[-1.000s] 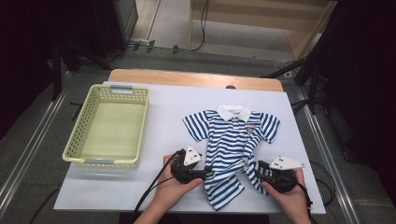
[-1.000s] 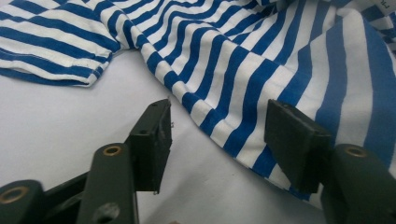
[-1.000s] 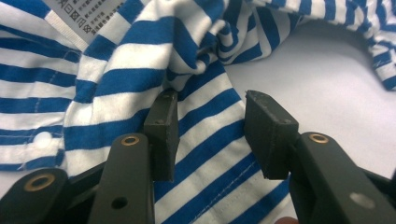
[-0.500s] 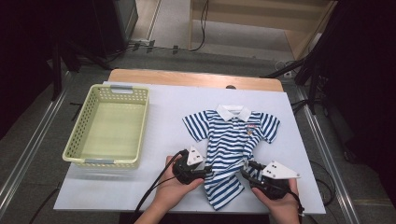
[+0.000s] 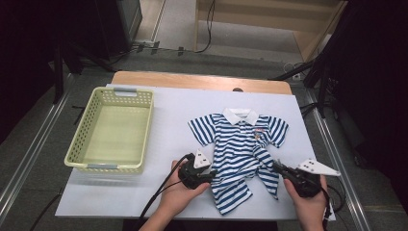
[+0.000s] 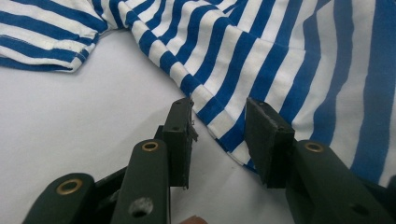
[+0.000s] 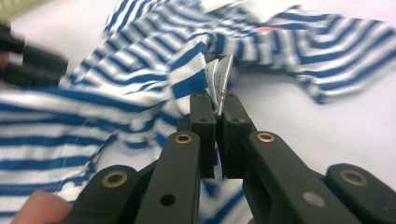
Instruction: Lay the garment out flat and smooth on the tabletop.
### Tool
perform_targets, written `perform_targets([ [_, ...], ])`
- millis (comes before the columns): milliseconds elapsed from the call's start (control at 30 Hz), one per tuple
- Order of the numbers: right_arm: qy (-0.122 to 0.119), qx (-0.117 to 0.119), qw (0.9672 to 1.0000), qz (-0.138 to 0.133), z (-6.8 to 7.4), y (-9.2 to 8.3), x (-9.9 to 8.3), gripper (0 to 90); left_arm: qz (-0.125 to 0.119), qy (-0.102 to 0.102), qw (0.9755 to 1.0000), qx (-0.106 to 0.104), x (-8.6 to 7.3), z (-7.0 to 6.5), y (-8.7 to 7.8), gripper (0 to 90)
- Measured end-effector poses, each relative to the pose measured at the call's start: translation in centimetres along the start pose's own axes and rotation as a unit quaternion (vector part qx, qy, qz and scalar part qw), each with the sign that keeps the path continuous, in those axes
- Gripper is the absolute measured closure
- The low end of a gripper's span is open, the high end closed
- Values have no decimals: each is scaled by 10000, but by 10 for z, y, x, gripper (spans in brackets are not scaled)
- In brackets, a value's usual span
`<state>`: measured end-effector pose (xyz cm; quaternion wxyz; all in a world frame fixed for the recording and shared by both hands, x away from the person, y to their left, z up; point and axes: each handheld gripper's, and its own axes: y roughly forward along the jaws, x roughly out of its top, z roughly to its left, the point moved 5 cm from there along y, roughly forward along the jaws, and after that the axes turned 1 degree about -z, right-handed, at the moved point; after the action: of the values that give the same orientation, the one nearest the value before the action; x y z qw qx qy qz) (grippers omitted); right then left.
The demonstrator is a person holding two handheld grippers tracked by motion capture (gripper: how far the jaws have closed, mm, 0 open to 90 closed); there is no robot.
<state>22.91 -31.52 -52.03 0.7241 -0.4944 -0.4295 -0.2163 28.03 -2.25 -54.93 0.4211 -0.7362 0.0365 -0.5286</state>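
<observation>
A blue-and-white striped polo shirt (image 5: 238, 142) lies face up on the white mat, its lower part rumpled. My left gripper (image 5: 211, 174) rests at the shirt's lower left edge. In the left gripper view (image 6: 219, 121) its jaws have just been closing, with the hem (image 6: 224, 119) between them and a gap still showing. My right gripper (image 5: 278, 166) is at the lower right side of the shirt. In the right gripper view (image 7: 215, 105) the jaws are shut on a pinch of striped fabric (image 7: 187, 79) with a white label (image 7: 220, 77), lifted slightly off the mat.
A pale green plastic basket (image 5: 103, 166) stands with nothing in it at the left of the white mat (image 5: 168, 120). The wooden table edge (image 5: 202, 82) runs along the back. Black cables trail from both grippers toward the front edge.
My right gripper has moved in toward the shirt, shut on its right hem and raised it a little, bunching the fabric. The left gripper's jaws have narrowed around the left hem without shifting place.
</observation>
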Motion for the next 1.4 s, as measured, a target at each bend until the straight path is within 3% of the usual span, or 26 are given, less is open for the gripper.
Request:
perform_targets([
  [267,593,-126,9982,-22,-40,-6,-8,840,3,-17,10000,-2,0,0,0,644],
  [400,720,-215,9972,-2,-53,-6,-11,840,1,-24,10000,-5,0,0,0,645],
  [533,821,-448,9956,98,-67,-6,-17,838,-15,-36,10000,-7,0,1,0,641],
  [667,882,-518,9946,163,-73,-7,-20,786,-385,-166,9990,-149,1,2,-7,554],
  [800,706,-564,9959,-11,-67,-14,-14,650,-601,-212,9974,-342,3,1,-18,448],
  [900,408,-506,9978,-116,-55,-21,-9,579,-733,-96,9961,-471,5,-8,-27,370],
  [967,258,-456,9986,-97,-46,-24,-8,543,-906,-29,9938,-637,9,-16,-36,339],
  [1067,194,-366,9991,-20,-37,-27,-12,488,-1055,49,9913,-783,12,-27,-47,333],
  [1200,148,-235,9993,253,-20,-25,-25,445,-842,312,9926,-820,6,-45,-42,333],
  [1300,54,16,9988,484,-1,-20,-34,442,-648,576,9942,-636,0,-52,-31,416],
  [1400,-347,-111,9970,688,15,-10,-38,456,-451,608,9962,-422,-3,-52,-24,514],
])
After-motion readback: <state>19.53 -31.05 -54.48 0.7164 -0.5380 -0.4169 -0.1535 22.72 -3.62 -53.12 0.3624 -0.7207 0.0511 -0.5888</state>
